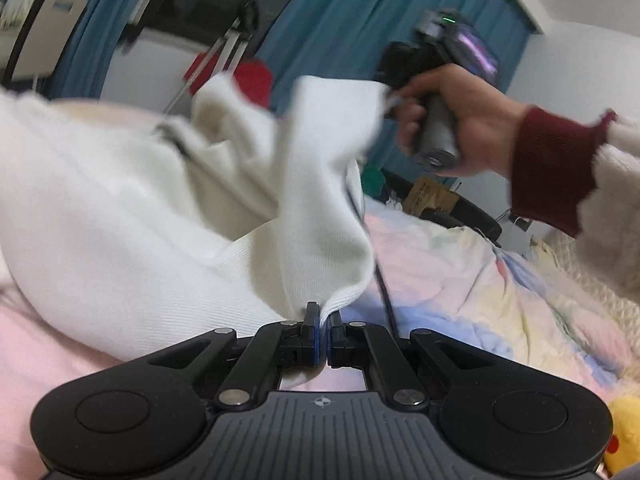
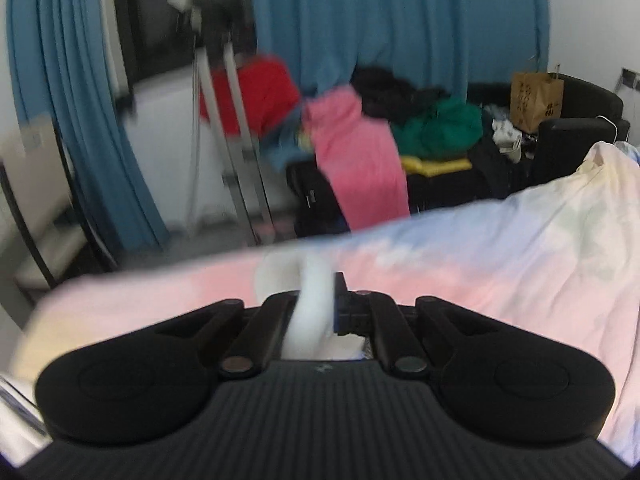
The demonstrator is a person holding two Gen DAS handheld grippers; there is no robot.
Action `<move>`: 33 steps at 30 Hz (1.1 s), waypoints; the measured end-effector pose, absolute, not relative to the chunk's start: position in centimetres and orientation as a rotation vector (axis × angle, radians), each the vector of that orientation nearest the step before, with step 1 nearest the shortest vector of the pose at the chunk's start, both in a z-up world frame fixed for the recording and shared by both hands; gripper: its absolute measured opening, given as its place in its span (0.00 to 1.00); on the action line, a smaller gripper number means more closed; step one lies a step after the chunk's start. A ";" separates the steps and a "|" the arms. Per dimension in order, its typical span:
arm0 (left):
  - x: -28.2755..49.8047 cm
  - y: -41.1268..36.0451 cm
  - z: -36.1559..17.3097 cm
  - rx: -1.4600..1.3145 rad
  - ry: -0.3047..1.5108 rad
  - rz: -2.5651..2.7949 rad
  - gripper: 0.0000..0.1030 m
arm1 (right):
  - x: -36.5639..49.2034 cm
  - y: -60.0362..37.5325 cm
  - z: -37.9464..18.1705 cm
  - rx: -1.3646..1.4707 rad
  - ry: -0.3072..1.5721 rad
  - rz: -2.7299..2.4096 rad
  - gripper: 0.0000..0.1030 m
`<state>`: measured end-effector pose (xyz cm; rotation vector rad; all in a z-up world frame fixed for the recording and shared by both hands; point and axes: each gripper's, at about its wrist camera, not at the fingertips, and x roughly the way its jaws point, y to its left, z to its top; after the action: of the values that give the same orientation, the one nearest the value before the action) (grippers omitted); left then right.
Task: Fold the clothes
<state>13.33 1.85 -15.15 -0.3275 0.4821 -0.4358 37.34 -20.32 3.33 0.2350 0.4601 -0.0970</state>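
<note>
- The left gripper (image 1: 323, 322) has its jaws pressed together on a ribbed edge of the white knit garment (image 1: 132, 216), pinching the hem right at the blue pads.
- In the left wrist view the right gripper (image 1: 390, 102) sits at about 1 o'clock, gripped by the person's right hand (image 1: 452, 120); another edge of the same garment runs up to its tip.
- In the right wrist view a blurred white fold (image 2: 310, 304) fills the gap of the right gripper (image 2: 320, 308); its jaws appear to be pinching the cloth, though motion blur makes the contact itself hard to read.
- The garment hangs as a slack span between the two grippers, with most of its bulk slumped at 9 to 10 o'clock in the left view, resting on the pastel duvet (image 1: 452, 264) of the bed.
- Progress, as a judgement: early. The garment is lifted and held at two points but is bunched and creased, not spread flat, and no finished fold shows.
- Left to do, likely: draw the two held edges apart to tension the cloth, lay it flat on the duvet, then fold it over.
- A pile of other clothes (image 2: 360, 148), pink, green, red and black, lies at 12 o'clock in the right view, beyond the bed; it looks unfolded, so more work may remain.
</note>
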 end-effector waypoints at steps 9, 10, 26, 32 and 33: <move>13.1 2.1 -13.1 -0.256 0.413 -0.399 0.03 | 23.2 -38.3 0.6 0.611 0.242 -0.318 0.05; 13.1 1.9 -13.1 -0.241 0.423 -0.394 0.03 | 21.8 -39.8 -1.1 0.634 0.287 -0.343 0.06; 10.9 -1.1 -14.9 -0.078 0.530 -0.326 0.04 | 16.9 -48.4 -13.3 0.855 0.596 -0.362 0.54; 11.2 -0.6 -15.1 -0.114 0.542 -0.331 0.04 | 17.9 -51.3 -15.2 0.814 0.524 -0.502 0.31; 11.0 -0.5 -15.0 -0.121 0.541 -0.333 0.05 | 18.0 -51.6 -15.6 0.810 0.528 -0.507 0.18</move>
<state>11.02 -0.54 -15.04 -0.1205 0.5413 -0.3325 18.04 -51.61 -15.59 0.8099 0.5281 -0.5071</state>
